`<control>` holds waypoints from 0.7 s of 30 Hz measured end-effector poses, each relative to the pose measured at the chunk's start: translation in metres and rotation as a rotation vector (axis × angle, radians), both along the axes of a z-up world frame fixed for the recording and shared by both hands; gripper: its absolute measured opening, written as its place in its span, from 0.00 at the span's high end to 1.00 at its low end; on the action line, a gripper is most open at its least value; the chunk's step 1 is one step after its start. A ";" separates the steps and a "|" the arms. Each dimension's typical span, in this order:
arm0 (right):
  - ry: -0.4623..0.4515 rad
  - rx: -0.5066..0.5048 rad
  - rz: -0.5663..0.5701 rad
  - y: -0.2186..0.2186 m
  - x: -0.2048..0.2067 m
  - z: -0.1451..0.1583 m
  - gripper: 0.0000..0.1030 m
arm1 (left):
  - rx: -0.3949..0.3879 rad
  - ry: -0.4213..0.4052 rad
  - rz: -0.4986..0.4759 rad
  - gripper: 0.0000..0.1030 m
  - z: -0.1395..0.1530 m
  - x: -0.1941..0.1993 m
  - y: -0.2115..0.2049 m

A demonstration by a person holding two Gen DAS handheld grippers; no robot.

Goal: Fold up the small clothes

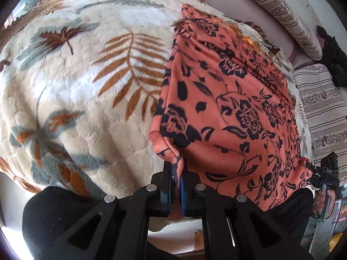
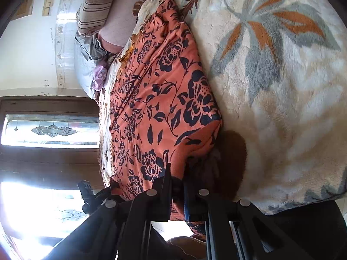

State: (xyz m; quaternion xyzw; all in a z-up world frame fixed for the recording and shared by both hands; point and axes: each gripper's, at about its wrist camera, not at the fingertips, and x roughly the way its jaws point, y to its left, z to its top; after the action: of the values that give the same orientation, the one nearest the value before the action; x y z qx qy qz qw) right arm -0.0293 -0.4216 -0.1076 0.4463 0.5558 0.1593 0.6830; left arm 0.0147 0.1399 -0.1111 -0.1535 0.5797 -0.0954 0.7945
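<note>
An orange garment with black flower print (image 1: 227, 99) lies spread on a cream plush blanket with leaf patterns (image 1: 86, 86). My left gripper (image 1: 176, 179) is shut on the garment's near left corner, the cloth bunched between the blue pads. My right gripper (image 2: 177, 186) is shut on the garment's (image 2: 156, 99) other near corner; it also shows in the left wrist view (image 1: 312, 171) at the garment's right edge. The left gripper shows in the right wrist view (image 2: 108, 189) at the garment's left edge.
The blanket (image 2: 271, 86) covers a bed. Striped pillows (image 1: 292, 21) lie at the far side. A dark object (image 1: 334, 56) sits by the pillows. A wooden door with patterned glass (image 2: 49, 130) and a white wall stand beyond the bed.
</note>
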 end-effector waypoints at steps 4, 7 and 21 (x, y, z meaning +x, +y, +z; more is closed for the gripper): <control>-0.087 0.033 -0.018 -0.007 0.040 0.031 0.92 | -0.061 -0.125 -0.025 0.94 0.052 0.037 -0.001; -0.210 0.075 -0.078 -0.023 0.099 0.064 0.92 | -0.097 -0.242 -0.026 0.94 0.093 0.090 -0.003; -0.185 -0.083 -0.398 -0.070 0.208 -0.003 0.09 | -0.023 -0.150 0.185 0.38 -0.002 0.266 0.005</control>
State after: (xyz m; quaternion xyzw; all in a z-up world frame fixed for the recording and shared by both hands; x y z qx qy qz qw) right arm 0.1789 -0.4919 -0.1103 0.5022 0.3979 0.0382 0.7668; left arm 0.2807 0.1447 -0.1128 -0.2077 0.5007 -0.0395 0.8394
